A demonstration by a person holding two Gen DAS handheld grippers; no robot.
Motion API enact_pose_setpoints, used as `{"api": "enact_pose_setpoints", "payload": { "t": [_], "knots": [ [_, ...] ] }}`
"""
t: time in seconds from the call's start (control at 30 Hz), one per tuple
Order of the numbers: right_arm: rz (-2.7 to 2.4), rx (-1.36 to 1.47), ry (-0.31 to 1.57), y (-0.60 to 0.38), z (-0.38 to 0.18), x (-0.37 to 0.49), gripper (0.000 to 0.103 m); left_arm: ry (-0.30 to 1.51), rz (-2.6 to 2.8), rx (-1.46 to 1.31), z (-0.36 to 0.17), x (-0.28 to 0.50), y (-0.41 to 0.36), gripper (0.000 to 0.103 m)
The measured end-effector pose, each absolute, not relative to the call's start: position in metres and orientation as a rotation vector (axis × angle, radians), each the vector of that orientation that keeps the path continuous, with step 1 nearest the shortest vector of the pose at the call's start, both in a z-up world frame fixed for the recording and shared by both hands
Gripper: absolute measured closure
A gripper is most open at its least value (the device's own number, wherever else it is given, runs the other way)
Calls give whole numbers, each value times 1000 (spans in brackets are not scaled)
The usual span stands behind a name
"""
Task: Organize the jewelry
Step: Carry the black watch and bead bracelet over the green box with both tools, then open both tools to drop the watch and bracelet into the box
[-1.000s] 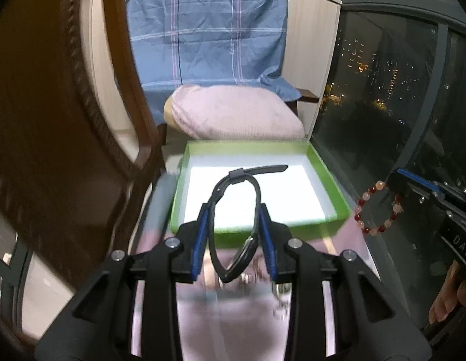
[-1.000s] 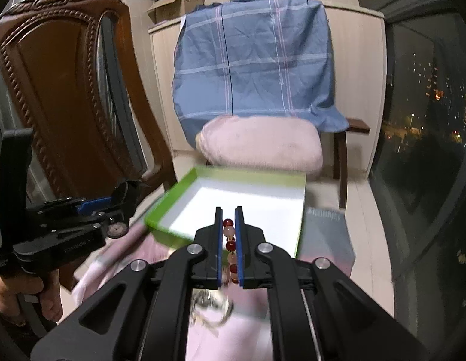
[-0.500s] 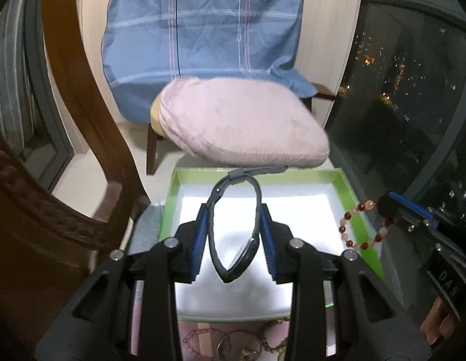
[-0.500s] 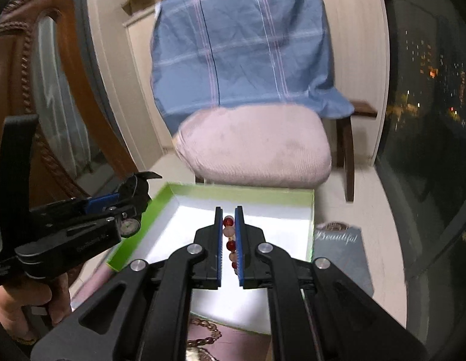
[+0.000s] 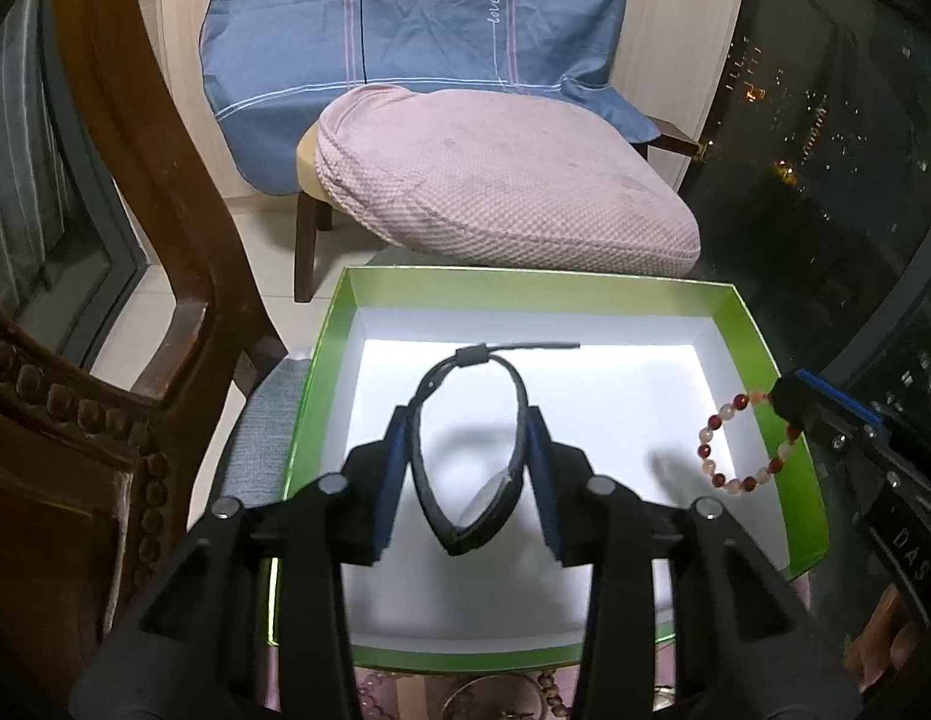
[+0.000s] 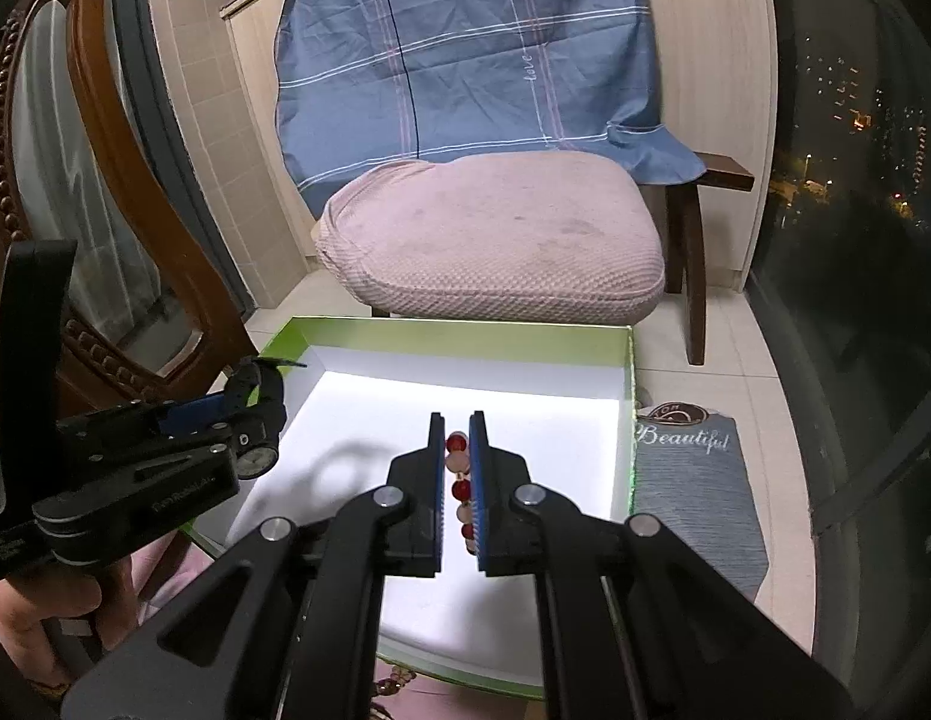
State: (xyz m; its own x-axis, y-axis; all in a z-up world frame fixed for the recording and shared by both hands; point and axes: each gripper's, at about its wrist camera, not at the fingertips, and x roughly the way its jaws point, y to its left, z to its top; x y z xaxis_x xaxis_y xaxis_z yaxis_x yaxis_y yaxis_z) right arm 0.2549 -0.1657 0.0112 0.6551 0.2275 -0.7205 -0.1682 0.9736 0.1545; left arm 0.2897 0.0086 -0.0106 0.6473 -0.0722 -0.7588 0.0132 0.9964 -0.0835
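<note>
My left gripper (image 5: 469, 450) is shut on a black wristwatch (image 5: 513, 381), its strap looped between the fingers, held above the white floor of a green box (image 5: 321, 372). My right gripper (image 6: 457, 447) is shut on a red and pale bead bracelet (image 6: 457, 450), also over the box (image 6: 459, 336). In the left wrist view the bracelet (image 5: 714, 468) hangs from the right gripper (image 5: 789, 405) over the box's right side. In the right wrist view the left gripper (image 6: 249, 405) holds the watch (image 6: 258, 381) at the box's left edge.
A pink cushioned chair (image 5: 501, 174) with a blue plaid cloth (image 5: 405, 18) stands behind the box. A carved wooden chair (image 5: 123, 192) stands at the left. A grey pouch (image 6: 693, 492) lies right of the box. More jewelry (image 5: 495, 699) lies on pink cloth at the box's near side. Dark window at right.
Both grippers have moved forward and over the green box, each still holding its piece. The box now fills the lower view beneath them.
</note>
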Motion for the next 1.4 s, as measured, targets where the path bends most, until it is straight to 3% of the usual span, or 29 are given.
{"api": "enact_pose_setpoints", "payload": {
  "t": [0.03,0.07,0.1,0.13,0.17,0.2,0.57,0.93,1.4],
  "knots": [
    [218,72,830,-166,11,256,95,863,-38,-65,-10,289,8,51],
    [218,67,841,-166,10,257,90,857,-28,-61,-9,289,8,36],
    [214,62,845,-166,10,257,82,845,-2,-53,-8,287,9,28],
    [201,58,840,-167,10,255,55,830,11,-52,-6,285,10,19],
    [180,55,821,-168,13,252,37,813,25,-52,-3,281,11,18],
    [168,56,793,-169,18,248,35,811,23,-55,1,279,13,18],
    [148,65,636,-185,74,167,35,734,-60,-43,43,182,19,15],
    [152,34,612,-171,43,5,35,667,-41,-32,18,32,14,15],
    [177,22,656,-156,25,-18,35,717,-36,-37,-5,21,17,15]
  ]
}}
